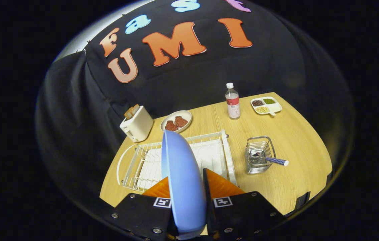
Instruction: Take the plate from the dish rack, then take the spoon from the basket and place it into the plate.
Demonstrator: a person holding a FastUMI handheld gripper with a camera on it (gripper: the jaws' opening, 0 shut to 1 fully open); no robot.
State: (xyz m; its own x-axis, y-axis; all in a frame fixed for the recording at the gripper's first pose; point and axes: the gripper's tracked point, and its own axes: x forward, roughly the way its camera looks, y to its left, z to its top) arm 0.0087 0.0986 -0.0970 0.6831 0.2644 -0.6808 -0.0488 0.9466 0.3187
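So the gripper (186, 187) has its two fingers clamped on the blue plate (182, 180), one on each face, and the plate stands on edge between them, lifted above the dish rack (176, 157). I'll use the rack as the landmark. It's a white wire rack with a white tray under it, sitting on the wooden table (293, 140).

Just to the right of the rack is a small wire basket (259, 154). The spoon (270, 160) is in it, bowl down inside and its blue patterned handle poking out to the right over the rim.

Beyond the rack's far edge there's a plate of brownish food (176, 121), and off its far left corner a white toaster (137, 124) with bread sticking out. Further back to the right stands a water bottle (232, 101), then a divided snack dish (266, 105).
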